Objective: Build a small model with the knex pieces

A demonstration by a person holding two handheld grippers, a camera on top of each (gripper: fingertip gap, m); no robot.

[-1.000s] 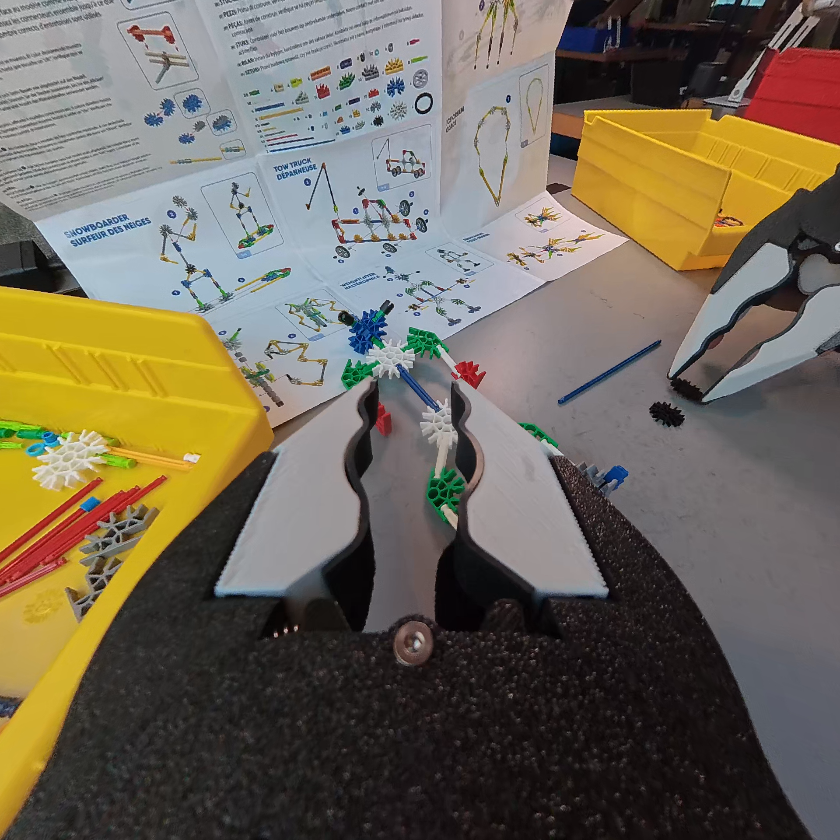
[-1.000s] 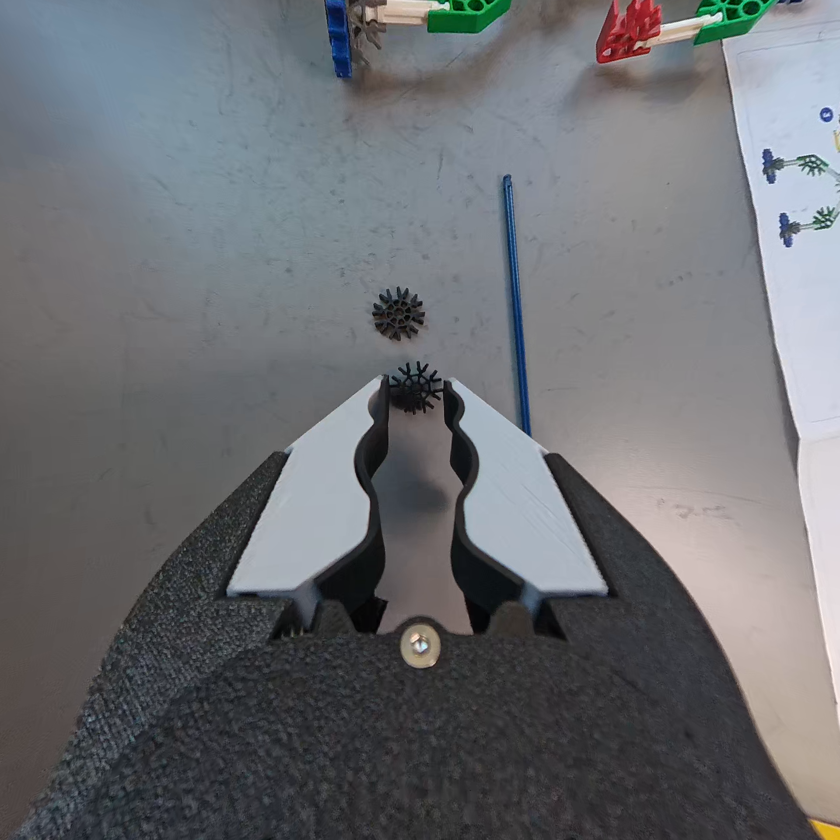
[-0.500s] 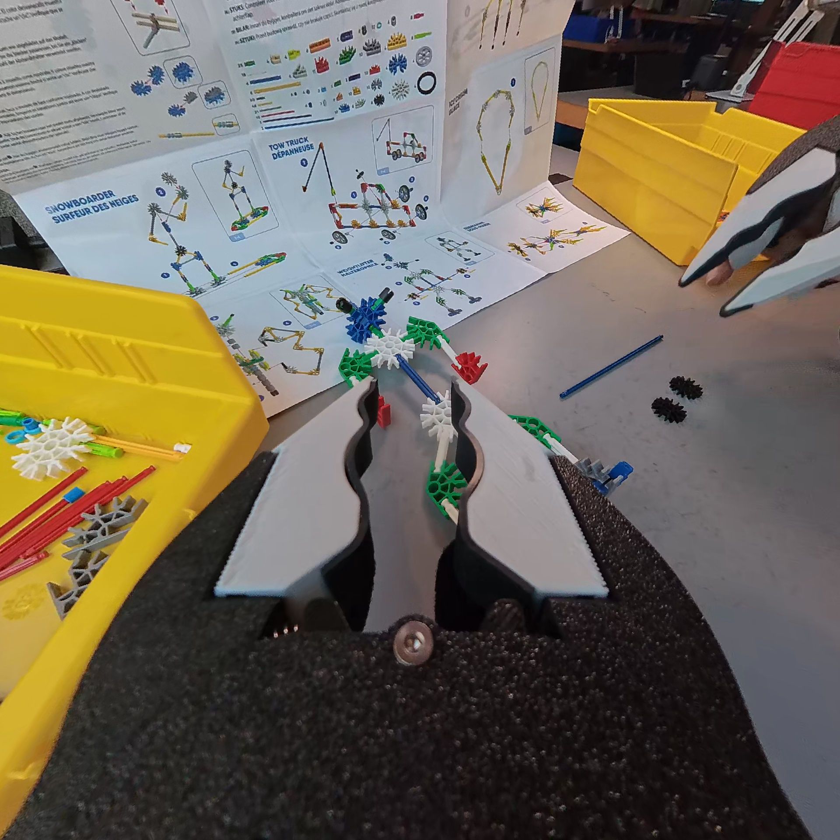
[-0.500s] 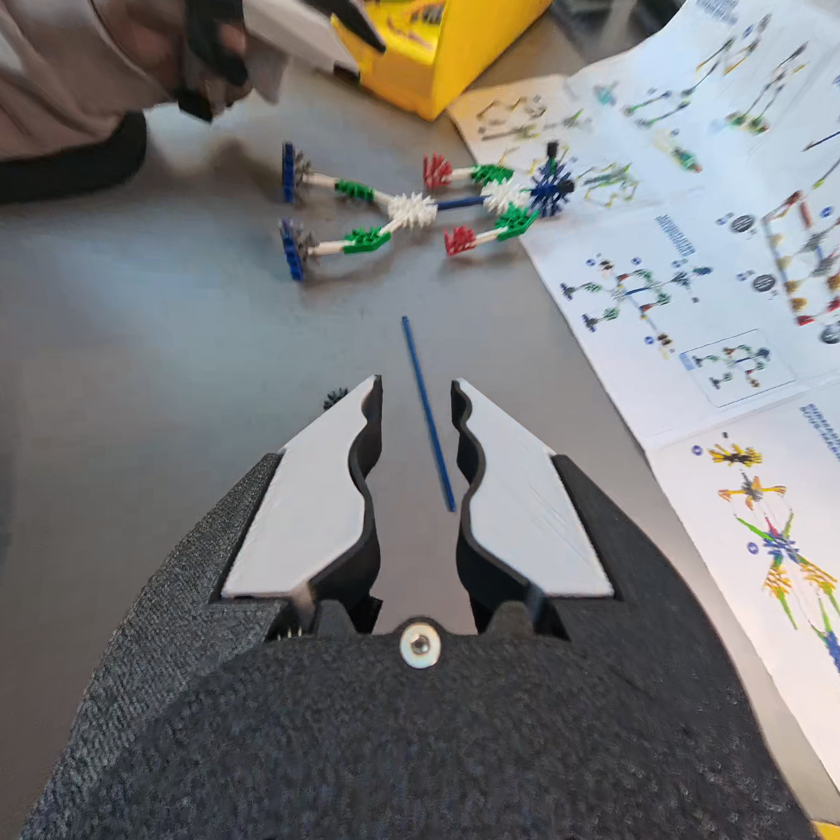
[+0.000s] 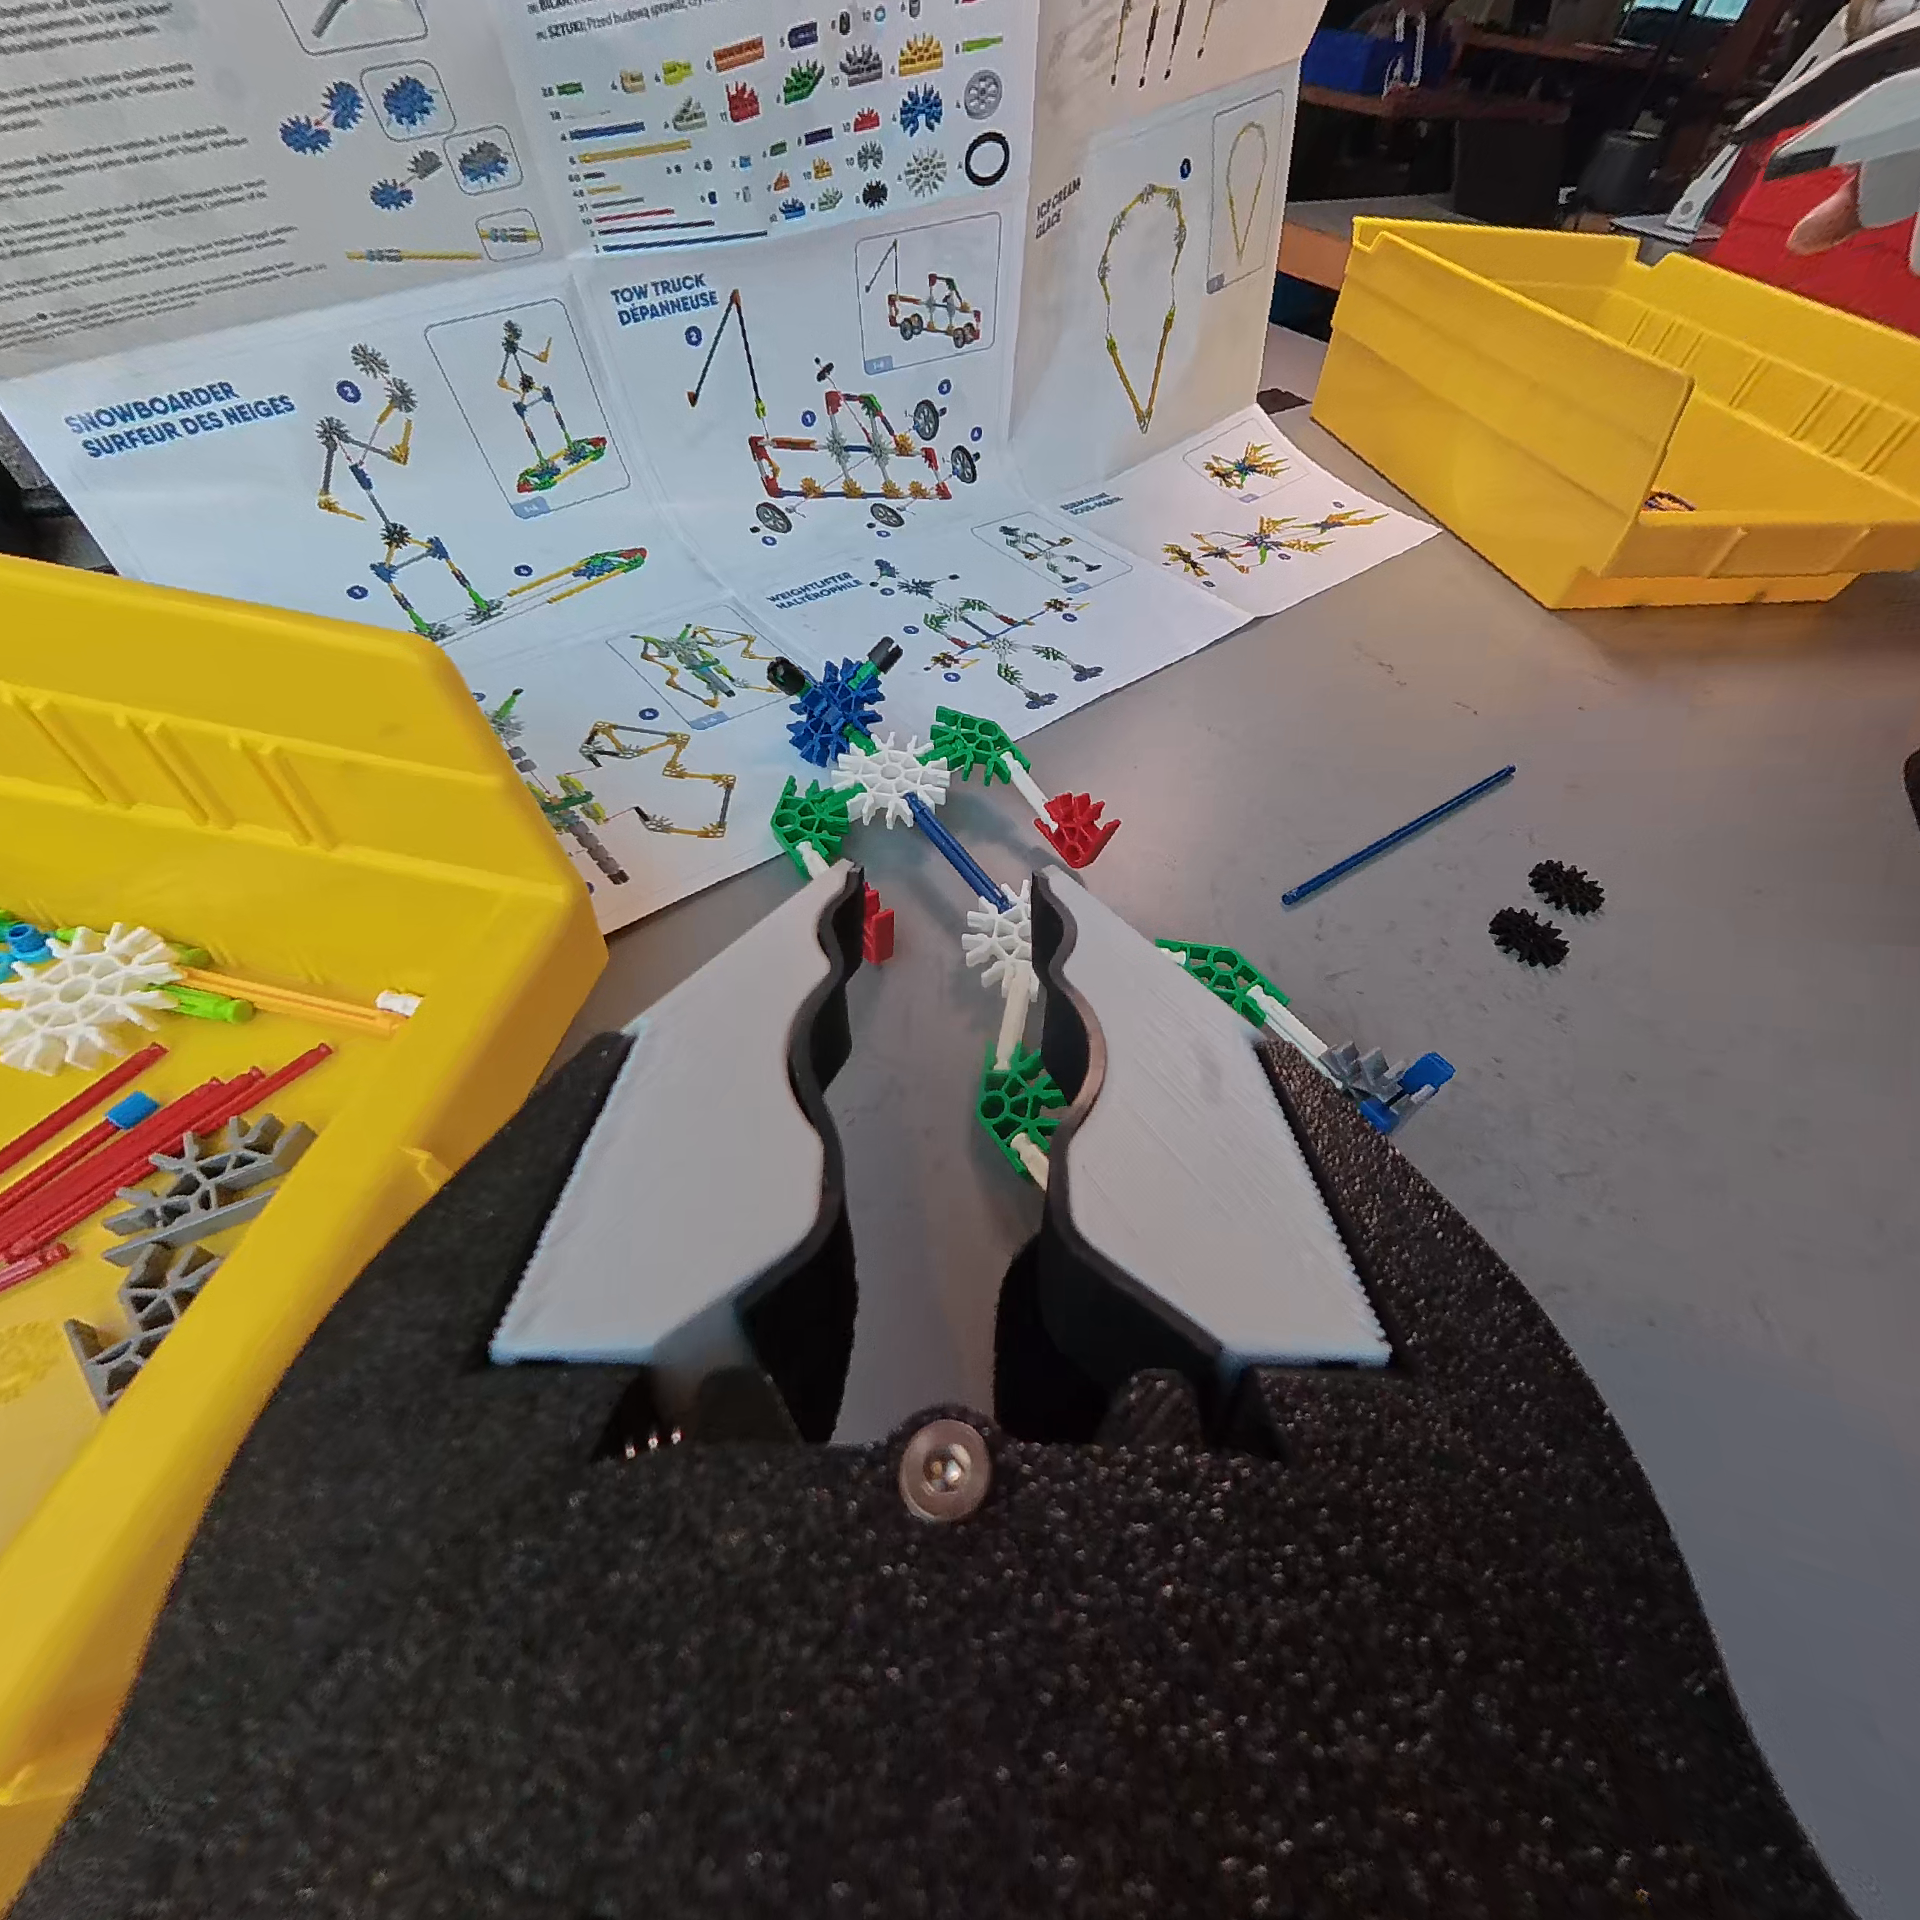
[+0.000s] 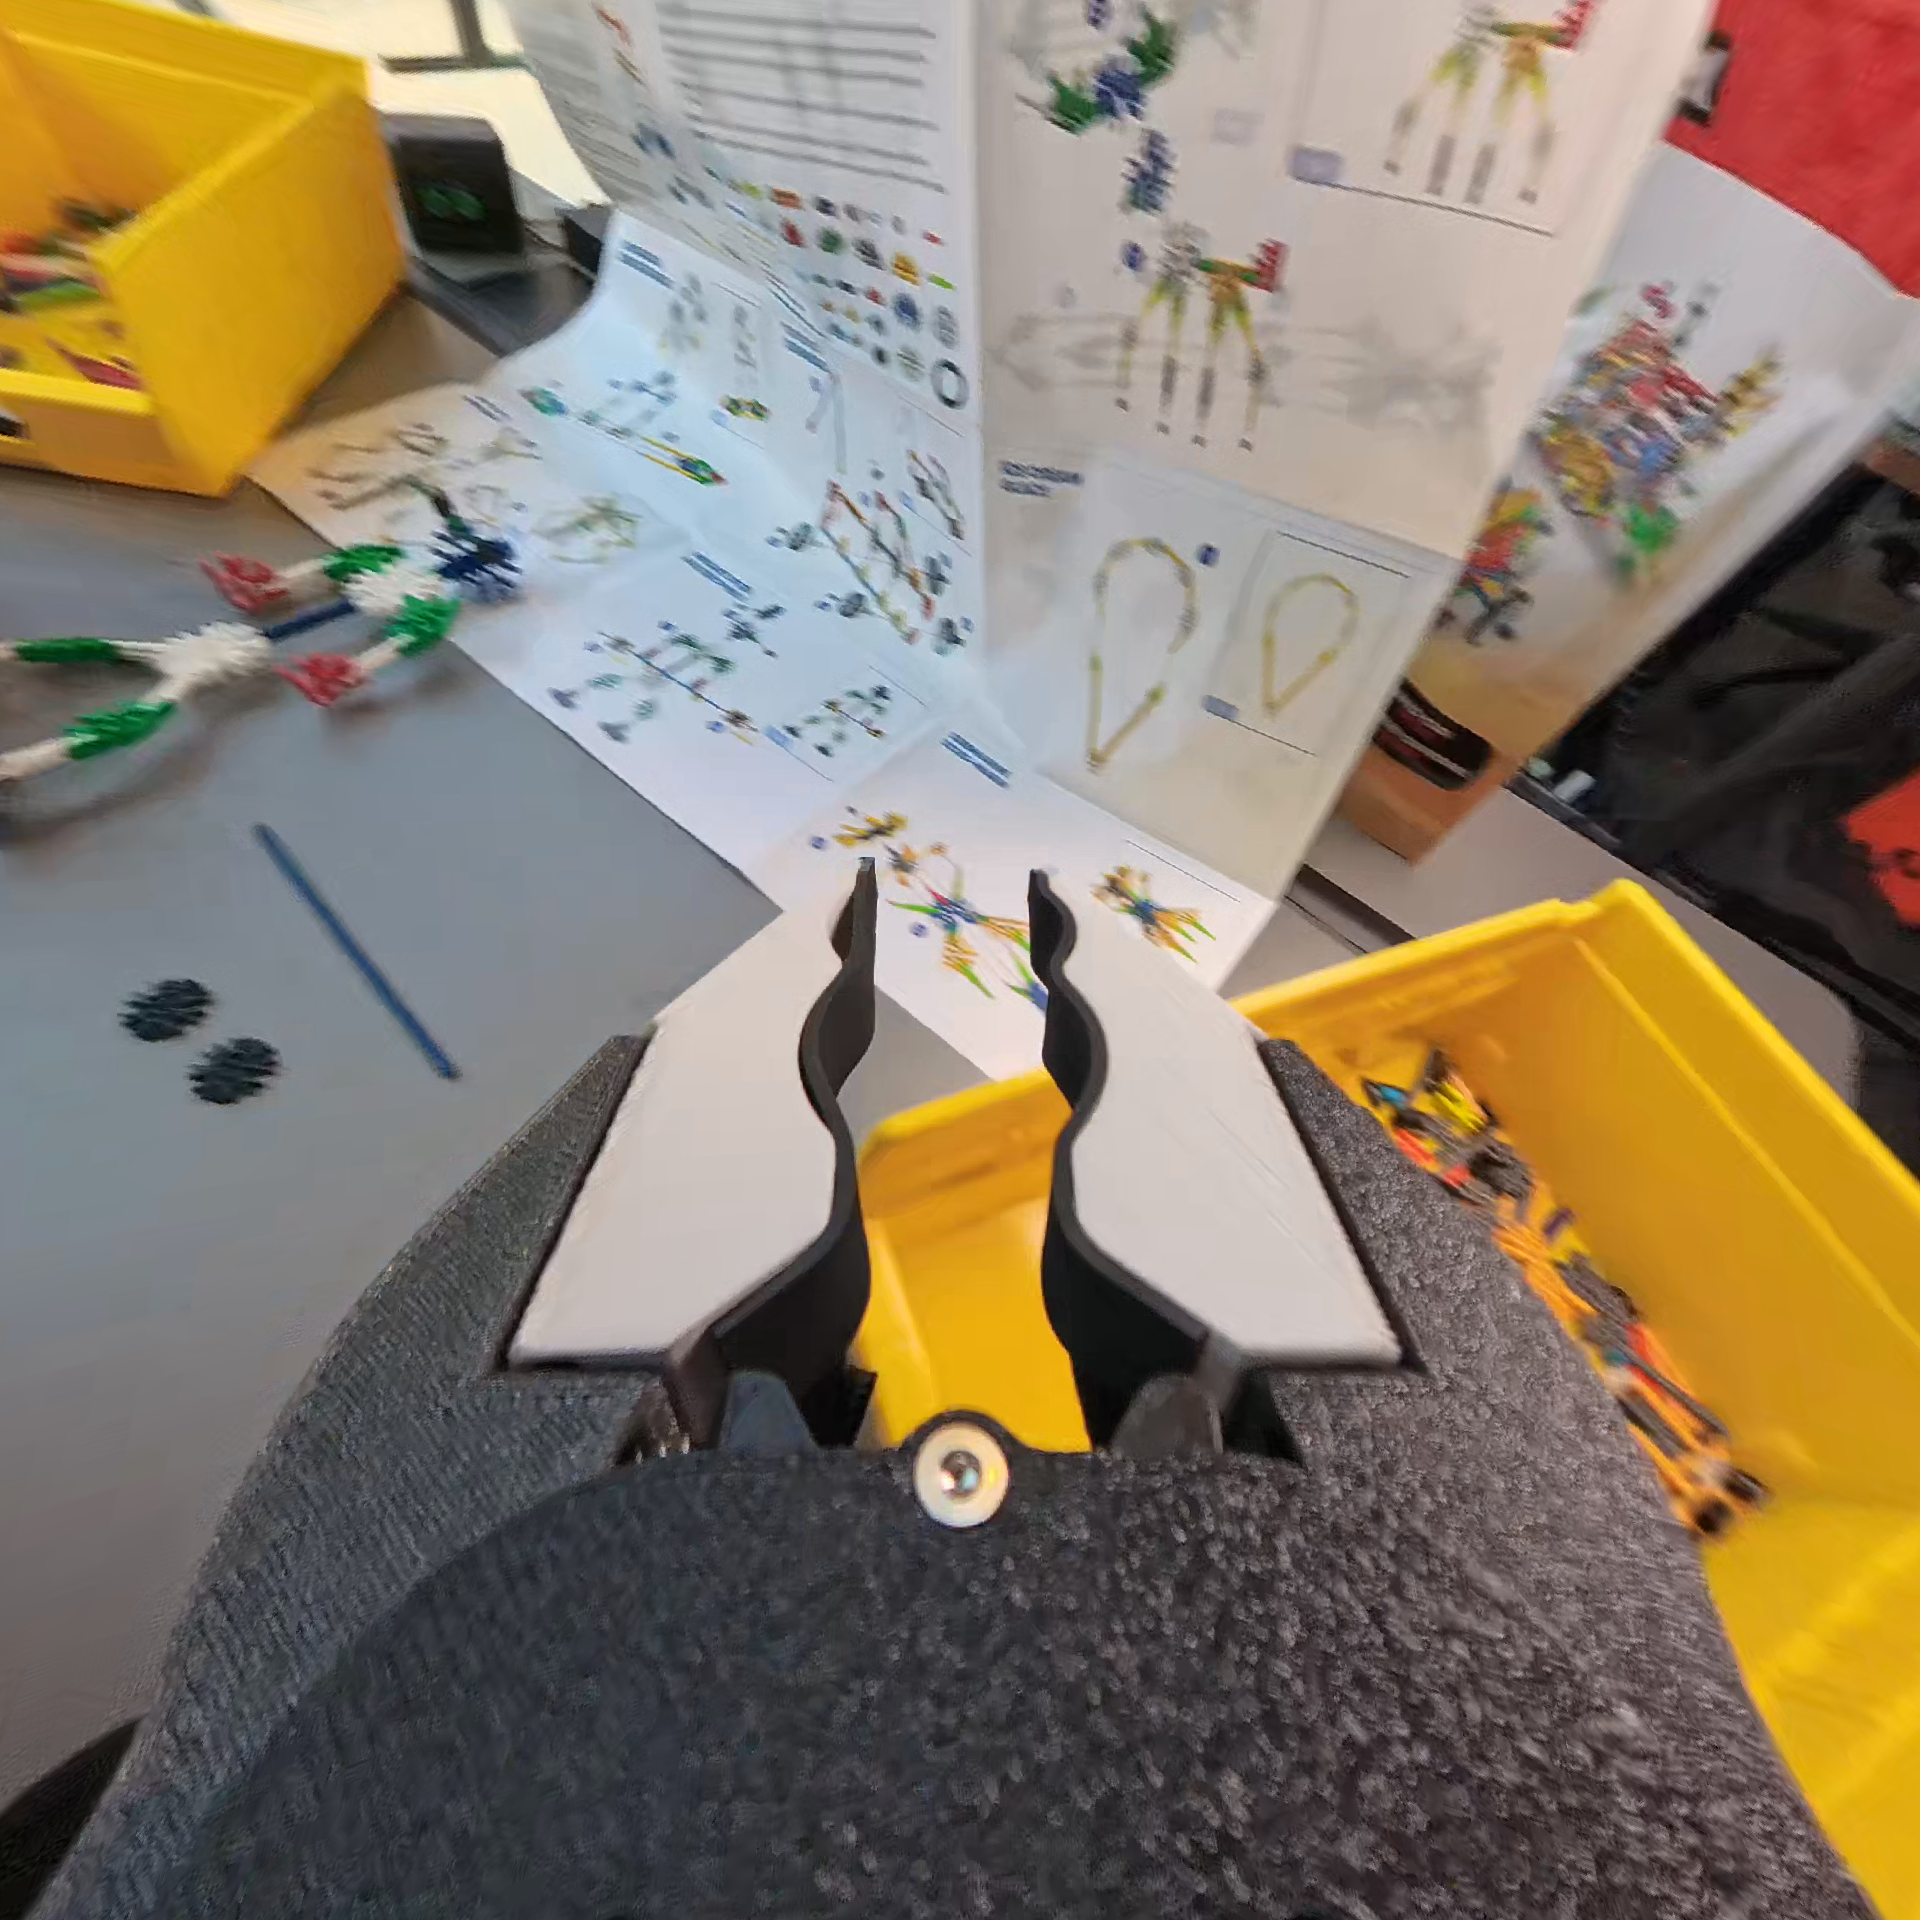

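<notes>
Grey-topped fingers of the left gripper (image 5: 948, 894) stand spread and empty, low over the rod-and-connector figure (image 5: 935, 821) lying on the grey surface (image 5: 1558, 1247); its white snowflake hub and green connector show in the gap. Just left sits a yellow bin (image 5: 312, 748) of rods and connectors. Right of the figure lie a blue rod (image 5: 1397, 836) and two black gears (image 5: 1548, 914). Beyond, an instruction sheet (image 5: 727, 364) stands propped. The right gripper (image 6: 948, 883), spread and empty, hangs over another yellow bin (image 6: 1662, 1039).
</notes>
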